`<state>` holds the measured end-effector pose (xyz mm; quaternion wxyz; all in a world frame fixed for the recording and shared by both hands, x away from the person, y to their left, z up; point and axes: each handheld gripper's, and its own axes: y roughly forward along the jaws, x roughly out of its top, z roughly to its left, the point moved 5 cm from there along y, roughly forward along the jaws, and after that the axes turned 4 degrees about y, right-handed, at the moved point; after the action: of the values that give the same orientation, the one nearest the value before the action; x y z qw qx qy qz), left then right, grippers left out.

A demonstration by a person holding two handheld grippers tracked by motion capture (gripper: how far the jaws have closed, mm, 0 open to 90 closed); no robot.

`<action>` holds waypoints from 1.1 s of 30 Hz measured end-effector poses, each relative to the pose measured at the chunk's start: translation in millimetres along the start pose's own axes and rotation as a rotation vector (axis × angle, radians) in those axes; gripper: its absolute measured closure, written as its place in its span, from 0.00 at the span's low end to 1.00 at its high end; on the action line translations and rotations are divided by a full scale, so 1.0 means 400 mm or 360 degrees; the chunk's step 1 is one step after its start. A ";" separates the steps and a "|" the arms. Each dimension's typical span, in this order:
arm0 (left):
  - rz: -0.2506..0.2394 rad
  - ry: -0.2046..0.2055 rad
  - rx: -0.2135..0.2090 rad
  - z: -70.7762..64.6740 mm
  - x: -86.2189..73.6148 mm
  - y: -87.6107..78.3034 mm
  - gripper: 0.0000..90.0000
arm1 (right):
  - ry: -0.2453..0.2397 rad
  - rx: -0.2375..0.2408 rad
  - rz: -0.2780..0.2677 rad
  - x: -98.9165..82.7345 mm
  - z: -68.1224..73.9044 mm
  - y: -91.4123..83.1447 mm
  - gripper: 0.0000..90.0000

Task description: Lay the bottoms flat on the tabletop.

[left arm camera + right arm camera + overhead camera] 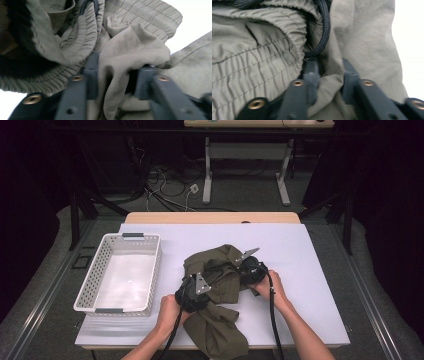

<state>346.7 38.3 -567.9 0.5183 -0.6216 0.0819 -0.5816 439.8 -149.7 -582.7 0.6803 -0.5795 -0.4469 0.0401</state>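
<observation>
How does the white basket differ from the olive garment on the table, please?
The white basket is rigid, perforated and upright at the table's left; the olive garment is soft, crumpled, and spills over the near edge. The basket stands untouched, while the garment has a fold between the jaws of the left claw and of the right claw. Both rest on the white tabletop.

A white-topped table (300, 270) carries a white perforated basket (120, 272) at left and crumpled olive trousers (217, 285) beside it.
</observation>
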 end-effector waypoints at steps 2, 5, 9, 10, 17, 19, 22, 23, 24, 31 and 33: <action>-0.0006 0.0002 0.0004 -0.001 -0.005 0.005 0.85 | -0.0011 -0.0018 -0.0010 -0.001 -0.001 0.000 0.92; -0.0030 0.0001 0.0015 0.003 -0.004 -0.001 0.91 | 0.0012 -0.0006 -0.0018 -0.004 -0.005 -0.003 0.97; -0.0087 -0.0039 0.0026 0.021 -0.004 -0.022 0.93 | 0.0031 -0.0029 -0.0014 -0.007 -0.009 -0.016 0.99; -0.0105 -0.0053 0.0029 0.026 -0.003 -0.030 0.93 | 0.0038 -0.0014 -0.0035 -0.007 -0.010 -0.021 0.99; -0.0189 -0.0136 0.0067 0.066 0.000 -0.079 0.93 | 0.0115 -0.0091 0.0004 -0.028 -0.050 -0.089 0.99; -0.0171 -0.0148 0.0066 0.075 -0.005 -0.084 0.93 | 0.0162 -0.0071 -0.0008 -0.042 -0.074 -0.109 0.99; -0.0129 -0.0165 0.0041 0.080 -0.013 -0.073 0.93 | 0.0206 -0.0013 -0.0009 -0.056 -0.087 -0.111 0.99; -0.0119 -0.0165 0.0031 0.078 -0.014 -0.067 0.92 | 0.0192 0.0000 -0.0016 -0.057 -0.085 -0.104 0.98; -0.0096 -0.0159 0.0026 0.076 -0.016 -0.064 0.92 | 0.0189 0.0010 -0.0004 -0.055 -0.079 -0.098 0.94; -0.0037 -0.0105 0.0014 0.056 -0.009 -0.053 0.62 | 0.0070 0.0074 -0.0017 -0.021 -0.038 -0.058 0.55; -0.0037 -0.0088 0.0006 0.045 -0.001 -0.054 0.52 | 0.0048 0.0068 -0.0049 -0.009 -0.028 -0.038 0.50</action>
<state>350.5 58.3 -548.4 0.5147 -0.6374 0.0591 -0.5704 437.8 -165.0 -571.6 0.6997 -0.5583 -0.4447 0.0304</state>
